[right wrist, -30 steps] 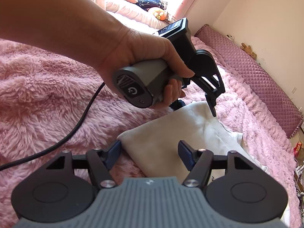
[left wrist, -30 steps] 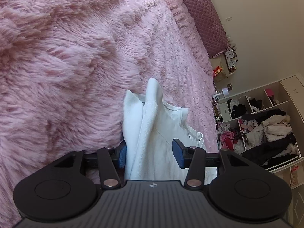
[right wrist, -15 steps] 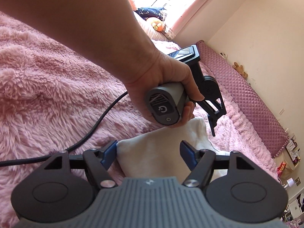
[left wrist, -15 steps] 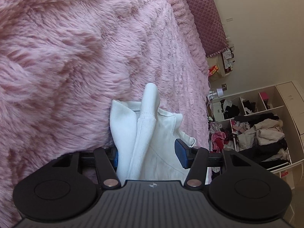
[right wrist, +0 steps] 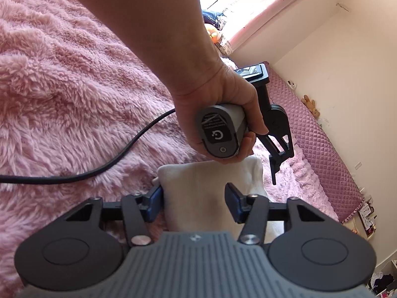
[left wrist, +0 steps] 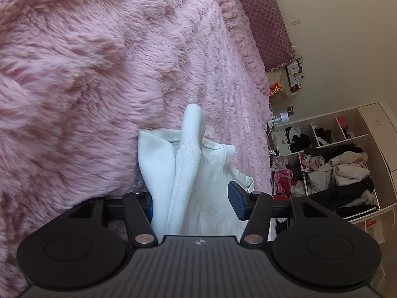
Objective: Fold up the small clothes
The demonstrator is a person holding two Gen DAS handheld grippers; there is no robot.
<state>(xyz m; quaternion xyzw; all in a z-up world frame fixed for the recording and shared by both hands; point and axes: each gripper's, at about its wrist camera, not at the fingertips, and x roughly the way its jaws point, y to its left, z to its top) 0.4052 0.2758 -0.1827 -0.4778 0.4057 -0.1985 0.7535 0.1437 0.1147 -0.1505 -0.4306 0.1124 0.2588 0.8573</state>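
Observation:
A small white garment (left wrist: 188,173) lies folded on the pink fluffy blanket (left wrist: 99,74), a ribbed cuff or sleeve ridge pointing away from me. My left gripper (left wrist: 193,204) is open, its blue pads on either side of the garment's near part. In the right wrist view the same garment (right wrist: 198,188) lies between the open pads of my right gripper (right wrist: 193,202). The left gripper also shows in the right wrist view (right wrist: 278,149), held in a hand just above the garment's far end.
A black cable (right wrist: 99,168) runs across the blanket (right wrist: 62,87) to the left. A quilted purple headboard cushion (right wrist: 322,144) lines the wall. Open shelves (left wrist: 335,168) stuffed with clothes stand beyond the bed's edge. A bright window with pink curtains (right wrist: 260,5) is far off.
Both grippers have drawn back along the garment, so less of it shows ahead of them. The hand with the left gripper has shifted toward the garment's far end. Both stay open.

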